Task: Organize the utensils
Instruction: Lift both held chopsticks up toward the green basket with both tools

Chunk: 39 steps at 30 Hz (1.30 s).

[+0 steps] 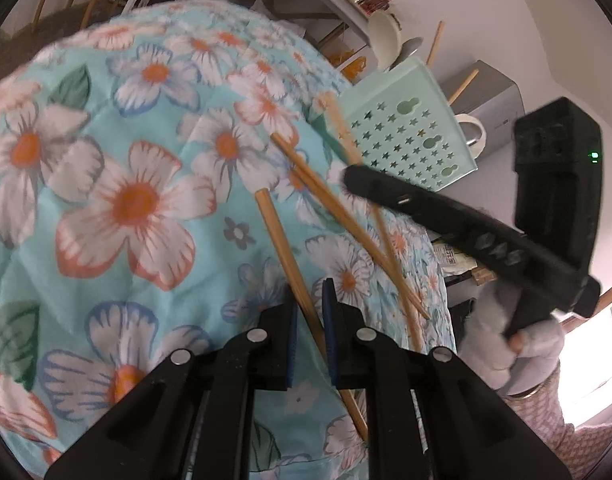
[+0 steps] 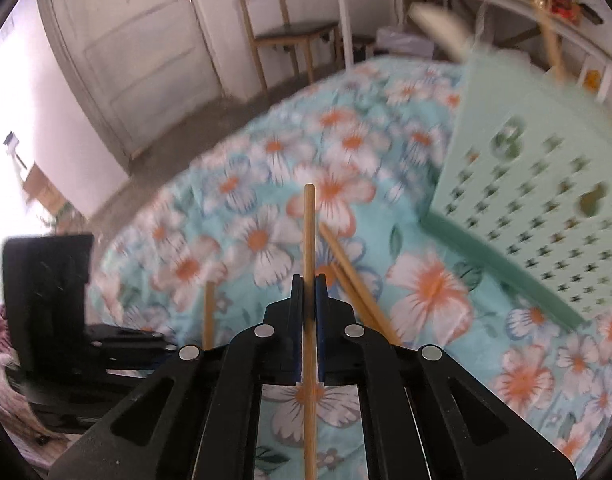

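The right gripper [image 2: 308,280] pinched one chopstick [image 2: 309,232] running forward between its pads; the left gripper [image 1: 309,300] probably clamped another chopstick [image 1: 290,256]. Best carried tip-first, slowly, to the perforated green holder [image 2: 546,200] ahead-right.

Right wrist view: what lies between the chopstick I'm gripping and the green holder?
In the right wrist view, two loose chopsticks lie on the floral cloth between the gripped chopstick and the green holder; otherwise bare cloth.
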Each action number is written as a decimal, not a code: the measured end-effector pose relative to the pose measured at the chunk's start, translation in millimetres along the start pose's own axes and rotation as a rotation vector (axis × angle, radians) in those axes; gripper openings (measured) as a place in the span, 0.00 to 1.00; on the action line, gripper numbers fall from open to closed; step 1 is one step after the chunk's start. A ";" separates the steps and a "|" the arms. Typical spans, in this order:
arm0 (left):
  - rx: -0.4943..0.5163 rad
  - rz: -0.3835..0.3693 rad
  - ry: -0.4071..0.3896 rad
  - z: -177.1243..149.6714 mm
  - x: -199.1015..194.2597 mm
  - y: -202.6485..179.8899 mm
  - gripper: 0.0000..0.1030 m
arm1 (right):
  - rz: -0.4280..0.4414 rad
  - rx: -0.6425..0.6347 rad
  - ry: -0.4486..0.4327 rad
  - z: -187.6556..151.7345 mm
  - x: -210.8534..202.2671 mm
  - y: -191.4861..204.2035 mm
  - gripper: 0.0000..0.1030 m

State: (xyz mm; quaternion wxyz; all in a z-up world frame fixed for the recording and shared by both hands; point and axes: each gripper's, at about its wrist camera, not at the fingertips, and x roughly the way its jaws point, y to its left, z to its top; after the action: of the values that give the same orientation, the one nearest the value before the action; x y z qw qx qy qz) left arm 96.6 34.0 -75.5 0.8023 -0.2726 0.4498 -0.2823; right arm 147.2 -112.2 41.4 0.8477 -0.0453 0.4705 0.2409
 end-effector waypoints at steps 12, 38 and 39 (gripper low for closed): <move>0.289 0.079 -0.376 34.2 -83.4 -74.1 0.06 | -0.006 0.176 -0.500 16.4 -114.0 -15.2 0.04; 0.458 0.229 -0.655 40.6 -68.1 -83.3 0.06 | -0.083 0.247 -0.738 -15.5 -83.2 -19.9 0.04; 0.450 0.232 -0.652 39.5 -67.2 -79.8 0.06 | -0.092 0.238 -0.730 -16.6 -79.0 -18.4 0.04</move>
State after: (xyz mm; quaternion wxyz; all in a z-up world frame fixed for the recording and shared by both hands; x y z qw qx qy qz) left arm 85.3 32.9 35.5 0.9689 -0.1129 0.1268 -0.1801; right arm 107.8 -162.3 94.3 0.9686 0.1211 0.1598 0.1467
